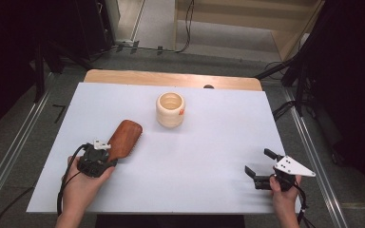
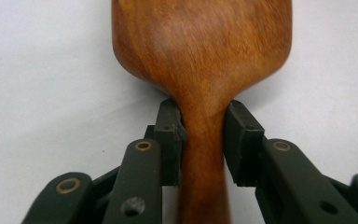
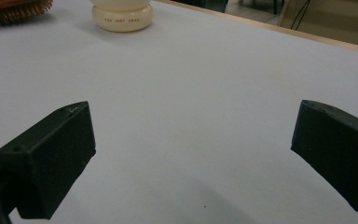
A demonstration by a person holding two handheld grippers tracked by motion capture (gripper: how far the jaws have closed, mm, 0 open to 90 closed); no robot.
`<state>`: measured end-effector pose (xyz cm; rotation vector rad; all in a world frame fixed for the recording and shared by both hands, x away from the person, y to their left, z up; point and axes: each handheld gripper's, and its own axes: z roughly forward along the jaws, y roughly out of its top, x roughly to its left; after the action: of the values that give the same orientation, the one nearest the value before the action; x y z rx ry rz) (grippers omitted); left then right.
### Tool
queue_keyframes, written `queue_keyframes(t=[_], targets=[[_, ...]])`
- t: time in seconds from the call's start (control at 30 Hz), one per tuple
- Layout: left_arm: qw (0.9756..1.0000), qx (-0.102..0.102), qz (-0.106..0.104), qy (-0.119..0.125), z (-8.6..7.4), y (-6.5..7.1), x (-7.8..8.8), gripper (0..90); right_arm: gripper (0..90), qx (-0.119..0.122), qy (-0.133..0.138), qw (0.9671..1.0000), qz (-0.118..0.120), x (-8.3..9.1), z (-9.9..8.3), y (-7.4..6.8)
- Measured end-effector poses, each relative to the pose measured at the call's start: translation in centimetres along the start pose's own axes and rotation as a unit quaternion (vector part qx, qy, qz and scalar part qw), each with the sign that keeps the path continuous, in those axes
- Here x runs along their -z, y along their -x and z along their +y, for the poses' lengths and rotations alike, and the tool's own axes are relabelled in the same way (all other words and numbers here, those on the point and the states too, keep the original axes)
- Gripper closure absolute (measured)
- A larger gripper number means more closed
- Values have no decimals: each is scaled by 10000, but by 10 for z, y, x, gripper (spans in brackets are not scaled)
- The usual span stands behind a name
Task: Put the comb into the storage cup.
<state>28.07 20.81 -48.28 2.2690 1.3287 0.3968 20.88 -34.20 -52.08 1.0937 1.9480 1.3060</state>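
- High view: the left tool sits at the near left of the white table, closed on the handle of the wooden brush. The brush lies flat, head pointing away toward the cup, which stands apart from it near the table's far middle. The step in hand looks like the grasp of the brush, with the lift not yet made. The left hand comes in low from the near edge, forearm roughly along the brush. The right tool hovers at the near right, well apart from both things, pointing left across the table.
- Left gripper view: both pads press the narrow neck of the brush just below its head, wood side up. The grip looks centred; next comes a level lift, and likely a carry toward the cup, watching that the heavy head does not swing.
- Right gripper view: the jaws stand wide open with nothing between them, bare table below. The cup and a bristled edge of the brush lie far ahead.
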Motion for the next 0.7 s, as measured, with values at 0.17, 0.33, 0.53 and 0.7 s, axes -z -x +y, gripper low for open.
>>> queue_keyframes(t=[0.17,0.33,0.53,0.7], targets=[[9997,-57,-52,212,-5,-2,1,712,0,13,-10,10000,-4,0,0,0],[9992,-33,-93,392,-8,-1,0,713,0,14,2,10000,-2,0,0,0],[9978,-149,-81,642,-8,6,0,713,0,-36,4,10000,-7,0,0,0],[9959,-107,-63,899,-5,9,4,712,0,-44,57,10000,-38,1,0,1]])
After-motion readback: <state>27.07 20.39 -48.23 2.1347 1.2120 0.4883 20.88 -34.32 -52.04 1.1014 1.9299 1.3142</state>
